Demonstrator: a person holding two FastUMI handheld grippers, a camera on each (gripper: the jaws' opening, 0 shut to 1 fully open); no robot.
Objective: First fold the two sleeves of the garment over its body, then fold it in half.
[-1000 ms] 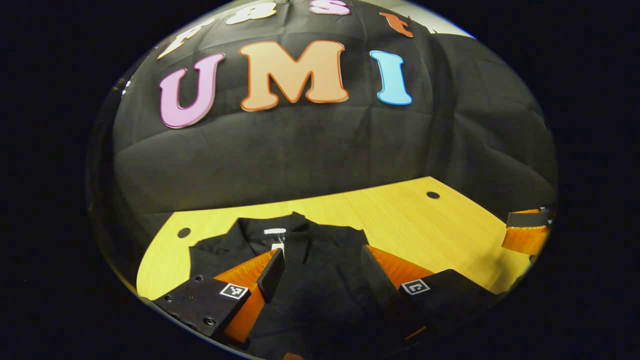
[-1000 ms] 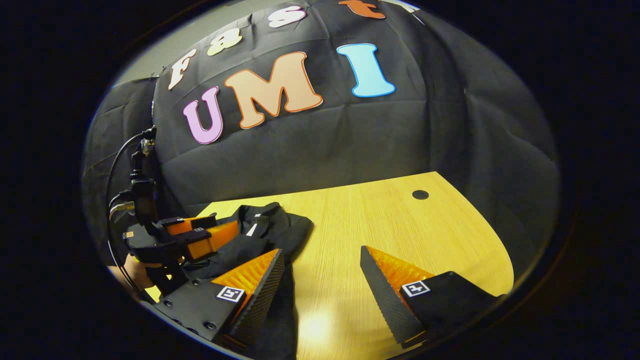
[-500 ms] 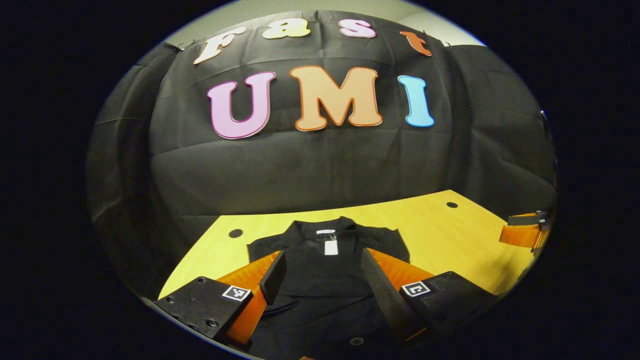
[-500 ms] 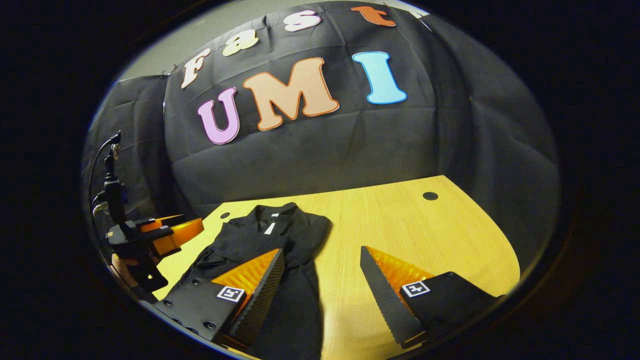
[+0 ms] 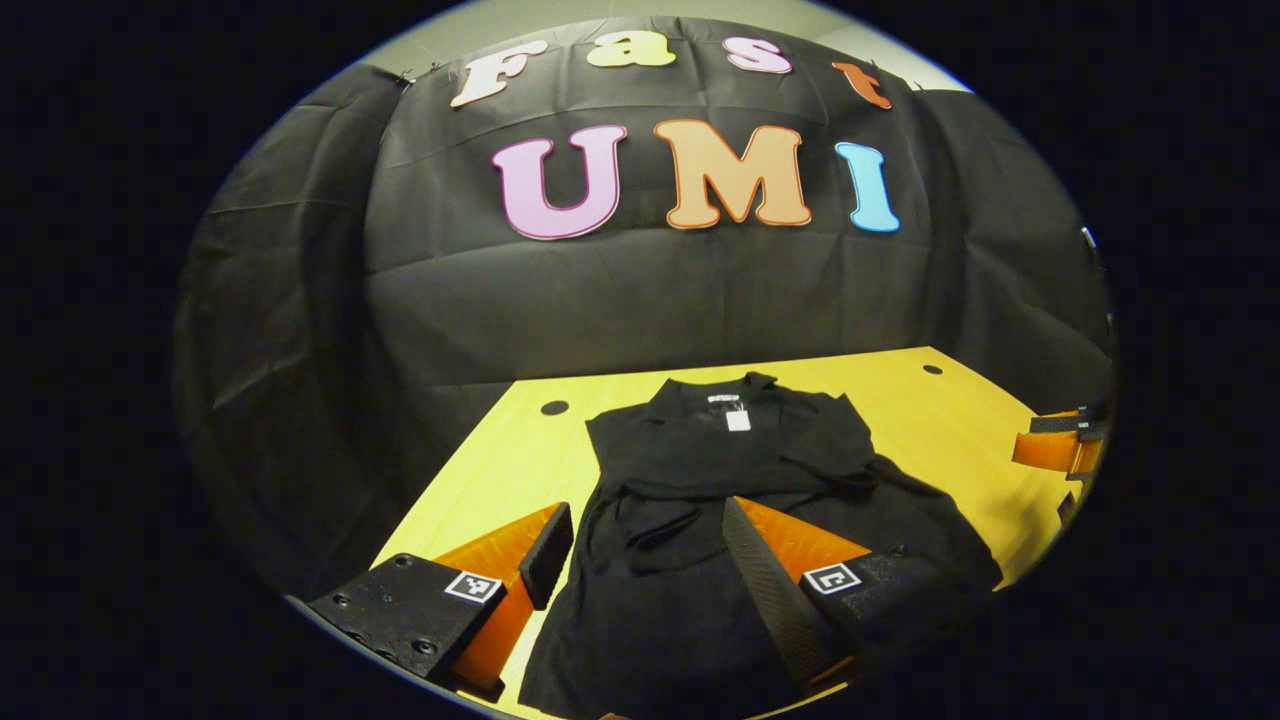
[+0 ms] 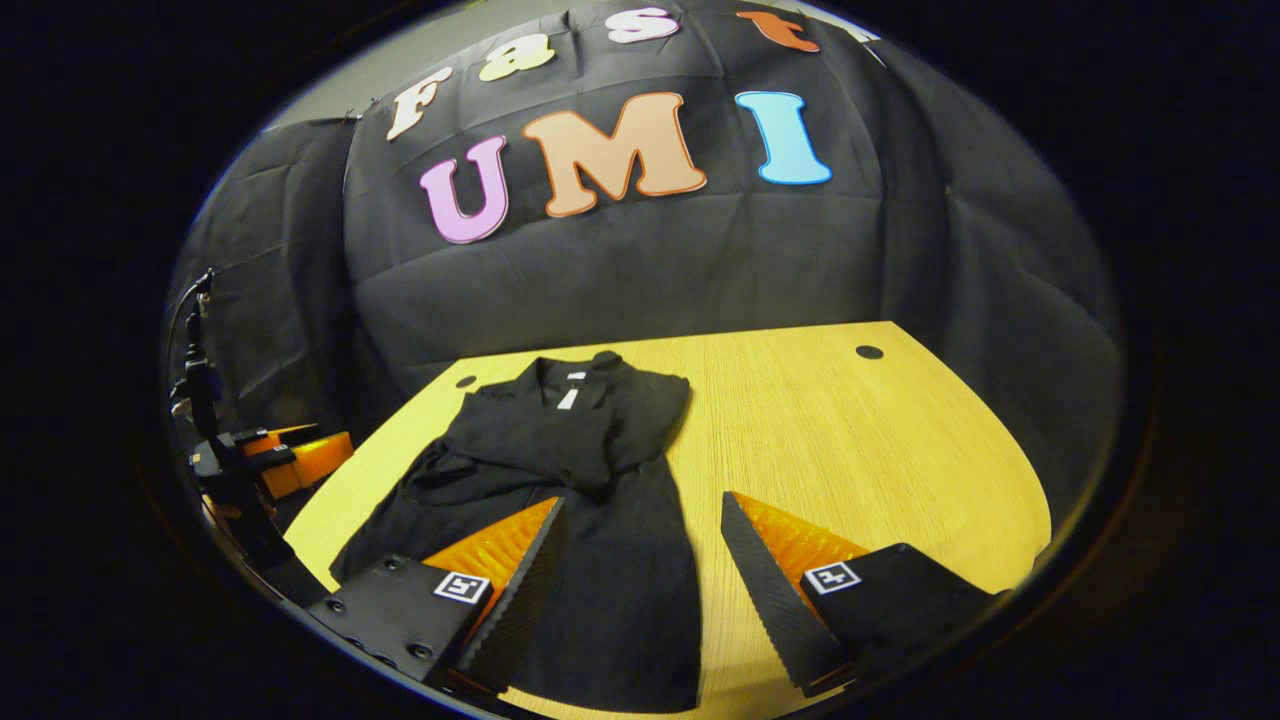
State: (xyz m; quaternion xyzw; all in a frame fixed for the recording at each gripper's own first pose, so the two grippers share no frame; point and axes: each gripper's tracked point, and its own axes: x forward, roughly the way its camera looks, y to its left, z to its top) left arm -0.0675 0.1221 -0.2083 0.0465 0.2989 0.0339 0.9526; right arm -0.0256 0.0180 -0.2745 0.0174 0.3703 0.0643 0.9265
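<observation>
The left gripper (image 5: 640,555) hangs above the near part of a black, soft-cloth collared garment (image 5: 735,520) with its fingers spread wide and nothing between them. The right gripper (image 6: 640,555) is likewise released and empty, poised over the garment's lower right portion and the bare wood just beside it. In the right gripper view the left gripper shows again at the far left edge, well apart from the cloth.

The garment lies flat on the yellow wooden tabletop (image 5: 480,480), collar toward the booth's black cloth wall and hem toward the near edge. A small white tag (image 5: 738,420) sits just inside the collar. Across the chest there are overlapping flaps and creases, and no sleeve sticks out onto the wood on either side; I judge from this that both sleeves are already laid over the body, though the dark cloth makes the exact edges hard to trace. The outline is long and narrow, wider near the hem, and rumpled where the folds cross.

What seems left is the fold in half: the piece is at full length, hem and collar well apart. For that step each gripper would likely need to pinch one end of the garment and carry it over to the other, keeping the tucked sleeves from slipping out.
</observation>
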